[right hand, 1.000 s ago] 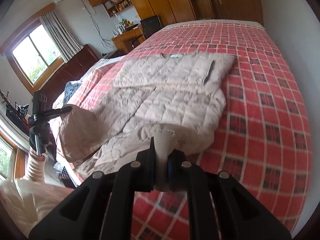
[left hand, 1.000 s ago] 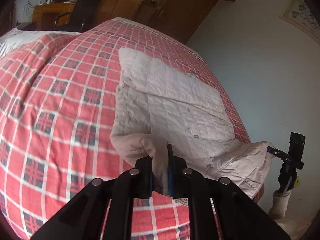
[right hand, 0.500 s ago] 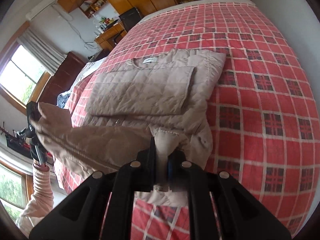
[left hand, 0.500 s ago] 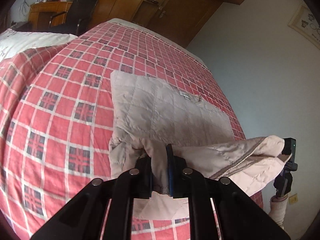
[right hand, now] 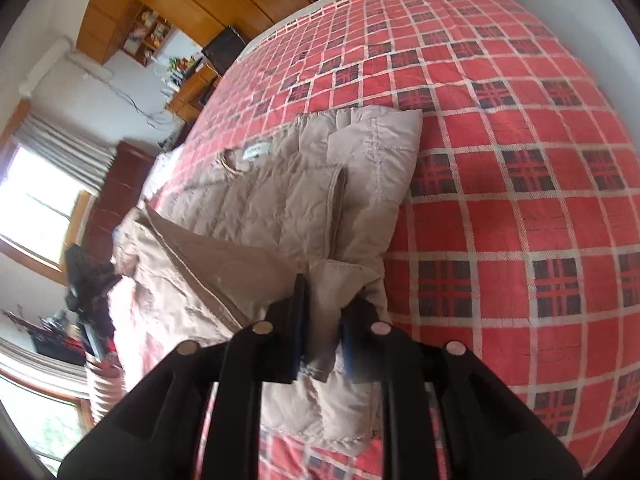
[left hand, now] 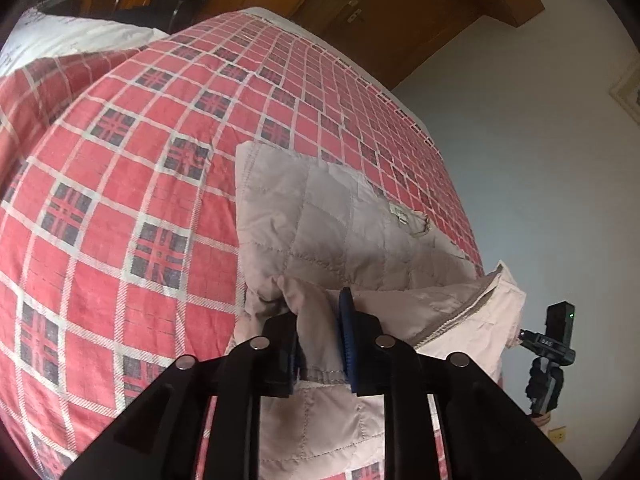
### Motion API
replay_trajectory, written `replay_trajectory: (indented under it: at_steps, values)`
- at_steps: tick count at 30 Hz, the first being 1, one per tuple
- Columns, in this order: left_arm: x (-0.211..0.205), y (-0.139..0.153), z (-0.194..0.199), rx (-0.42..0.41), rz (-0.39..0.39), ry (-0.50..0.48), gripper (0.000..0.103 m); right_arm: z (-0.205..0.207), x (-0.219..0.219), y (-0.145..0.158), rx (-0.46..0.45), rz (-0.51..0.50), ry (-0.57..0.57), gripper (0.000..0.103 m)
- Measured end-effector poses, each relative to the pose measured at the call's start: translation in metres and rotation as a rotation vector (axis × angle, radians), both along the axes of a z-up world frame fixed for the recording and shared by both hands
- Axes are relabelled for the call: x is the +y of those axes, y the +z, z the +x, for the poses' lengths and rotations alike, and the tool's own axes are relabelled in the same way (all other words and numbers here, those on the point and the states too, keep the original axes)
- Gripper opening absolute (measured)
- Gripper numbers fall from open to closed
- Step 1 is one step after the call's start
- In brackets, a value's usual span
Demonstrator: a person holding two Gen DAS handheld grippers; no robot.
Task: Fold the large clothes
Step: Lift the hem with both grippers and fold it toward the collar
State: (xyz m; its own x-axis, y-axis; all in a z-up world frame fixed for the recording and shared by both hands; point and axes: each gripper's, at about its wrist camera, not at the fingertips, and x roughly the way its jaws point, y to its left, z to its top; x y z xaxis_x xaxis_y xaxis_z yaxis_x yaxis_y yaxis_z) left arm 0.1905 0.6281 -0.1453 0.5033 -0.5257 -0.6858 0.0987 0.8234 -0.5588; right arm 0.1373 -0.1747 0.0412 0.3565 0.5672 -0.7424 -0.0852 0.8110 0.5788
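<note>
- The quilted beige jacket (left hand: 340, 232) lies on the bed's red plaid bedspread (left hand: 120, 200), its collar end with the white label (left hand: 400, 214) toward 12 o'clock and its hem end lifted at 6 o'clock.
- The left hand-held gripper (left hand: 318, 336) is clenched on one hem corner; the fabric bunches between its blue pads.
- Seen from the left wrist, the raised hem runs toward 3 o'clock, where the other hand-held gripper shows near the wall.
- The right hand-held gripper (right hand: 324, 336) is likewise clamped on the opposite hem corner of the jacket (right hand: 280, 200).
- From the right wrist, a sleeve (right hand: 376, 168) lies folded over the body at 1 o'clock.
- Judgement: the hem is being carried toward the collar for a half-fold.
- Risk: slippery padded fabric could slide out of either pinch, dropping one corner.
- Risk: uneven travel of the two grips would skew the fold.
- Risk: dragging low could disturb the folded sleeve.
</note>
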Motion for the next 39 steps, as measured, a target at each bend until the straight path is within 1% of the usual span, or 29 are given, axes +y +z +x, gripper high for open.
replay_trajectory:
  at_steps: [3, 5, 6, 7, 8, 9, 10, 11, 12, 13, 15, 18, 19, 21, 23, 25, 27, 29, 31, 33, 34, 35, 36, 37, 39]
  values:
    - [0.012, 0.009, -0.003, 0.004, -0.111, -0.009, 0.022, -0.002, -0.012, 0.004, 0.003, 0.068, -0.01, 0.02]
    - [0.02, 0.017, -0.008, -0.006, -0.182, -0.014, 0.025, -0.004, -0.016, 0.008, 0.003, 0.1, -0.011, 0.028]
    - [0.023, 0.023, -0.012, -0.022, -0.201, -0.012, 0.026, -0.006, -0.017, 0.011, -0.002, 0.111, -0.014, 0.029]
    - [0.026, 0.029, -0.016, -0.042, -0.189, -0.003, 0.03, -0.007, -0.019, 0.013, -0.004, 0.12, -0.014, 0.032]
    - [0.028, 0.034, -0.018, -0.06, -0.168, 0.008, 0.035, -0.009, -0.02, 0.014, -0.004, 0.132, -0.011, 0.038]
    - [0.032, 0.04, -0.022, -0.085, -0.147, 0.022, 0.036, -0.01, -0.021, 0.014, -0.003, 0.143, -0.008, 0.044]
    - [0.036, 0.044, -0.025, -0.108, -0.131, 0.037, 0.037, -0.012, -0.022, 0.016, -0.009, 0.134, -0.013, 0.06]
    - [0.04, 0.047, -0.027, -0.116, -0.115, 0.047, 0.037, -0.013, -0.024, 0.019, -0.024, 0.11, -0.032, 0.08]
    - [0.042, 0.048, -0.029, -0.118, -0.093, 0.058, 0.037, -0.016, -0.027, 0.023, -0.048, 0.084, -0.056, 0.082]
    - [0.045, 0.047, -0.029, -0.118, -0.079, 0.063, 0.037, -0.02, -0.031, 0.026, -0.072, 0.078, -0.069, 0.082]
    - [0.047, 0.042, -0.029, -0.11, -0.047, 0.062, 0.038, -0.023, -0.034, 0.027, -0.076, 0.099, -0.067, 0.082]
    - [0.045, 0.028, -0.029, -0.097, 0.011, 0.066, 0.044, -0.025, -0.029, 0.023, -0.08, 0.01, -0.062, 0.082]
    - [0.043, 0.022, -0.029, -0.092, 0.036, 0.067, 0.045, -0.025, -0.025, 0.017, -0.072, -0.011, -0.052, 0.082]
    - [0.038, 0.008, -0.027, -0.074, 0.091, 0.061, 0.046, -0.024, -0.017, 0.003, -0.042, -0.016, -0.03, 0.082]
    - [0.032, -0.005, -0.026, -0.059, 0.126, 0.045, 0.05, -0.024, -0.01, -0.01, -0.019, -0.034, -0.019, 0.082]
    - [0.024, -0.016, -0.026, -0.05, 0.152, 0.025, 0.051, -0.023, -0.002, -0.021, -0.002, -0.055, -0.005, 0.082]
    - [0.014, -0.023, -0.025, -0.051, 0.174, -0.004, 0.052, -0.022, 0.007, -0.03, 0.012, -0.059, 0.017, 0.08]
    - [0.004, -0.026, -0.023, -0.055, 0.192, -0.028, 0.059, -0.021, 0.015, -0.037, 0.022, -0.073, 0.038, 0.073]
    - [-0.007, -0.03, -0.02, -0.05, 0.219, -0.039, 0.059, -0.023, 0.023, -0.038, 0.017, -0.095, 0.05, 0.058]
    - [-0.016, -0.033, -0.018, -0.035, 0.234, -0.048, 0.054, -0.028, 0.028, -0.033, -0.012, -0.146, 0.047, 0.048]
    - [-0.021, -0.034, -0.019, -0.035, 0.24, -0.052, 0.037, -0.032, 0.03, -0.029, -0.031, -0.174, 0.046, 0.036]
    - [-0.024, -0.034, -0.021, -0.031, 0.247, -0.056, 0.027, -0.036, 0.031, -0.025, -0.044, -0.18, 0.048, 0.021]
    - [-0.027, -0.034, -0.024, -0.033, 0.26, -0.052, 0.021, -0.041, 0.032, -0.02, -0.056, -0.172, 0.053, 0.014]
    - [-0.029, -0.033, -0.027, -0.042, 0.256, -0.057, 0.015, -0.047, 0.031, -0.014, -0.072, -0.164, 0.058, 0.011]
    - [-0.03, -0.026, -0.036, -0.076, 0.254, -0.046, 0.013, -0.058, 0.034, -0.001, -0.123, -0.183, 0.063, 0.009]
